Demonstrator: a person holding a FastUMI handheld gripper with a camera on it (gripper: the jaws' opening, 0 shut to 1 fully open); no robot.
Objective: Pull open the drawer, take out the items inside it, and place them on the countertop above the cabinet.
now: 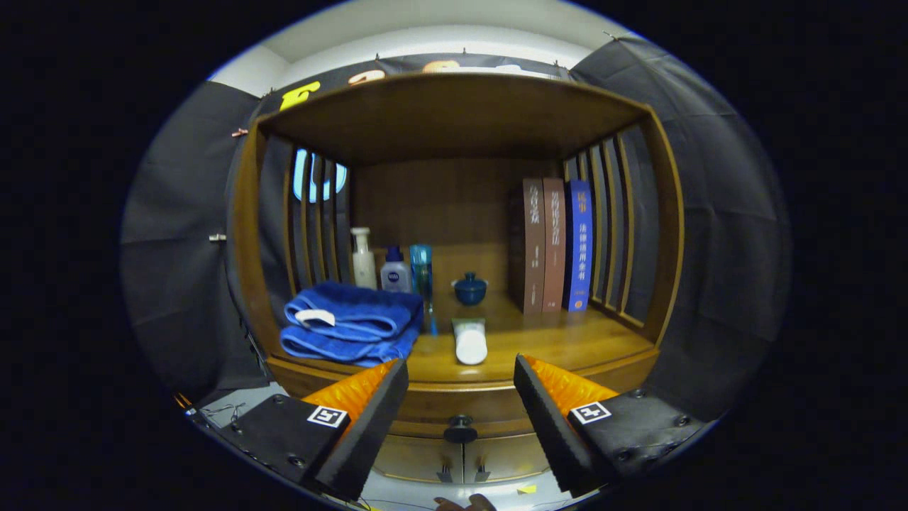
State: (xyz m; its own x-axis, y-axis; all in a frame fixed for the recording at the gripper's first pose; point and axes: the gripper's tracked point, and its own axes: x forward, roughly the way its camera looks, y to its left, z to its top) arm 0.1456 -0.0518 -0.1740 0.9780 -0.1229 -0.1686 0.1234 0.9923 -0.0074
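A wooden cabinet (454,113) stands ahead of me with an open shelf above its countertop (560,344). Below the countertop's front edge is the drawer front (461,406), pushed in, with a dark round knob (460,428). My gripper (461,372) is open, its two fingers spread wide either side of the knob and a little short of it. Nothing lies between them. On the countertop, just beyond the fingers, a white tube (470,341) lies on its side.
Folded blue towels (351,323) sit at the countertop's left with a white pump bottle (363,257), a small bottle (395,271) and a blue bottle (421,273) behind. A small blue lidded cup (469,289) and three upright books (557,245) stand further right. Two cabinet doors (461,461) lie below the drawer.
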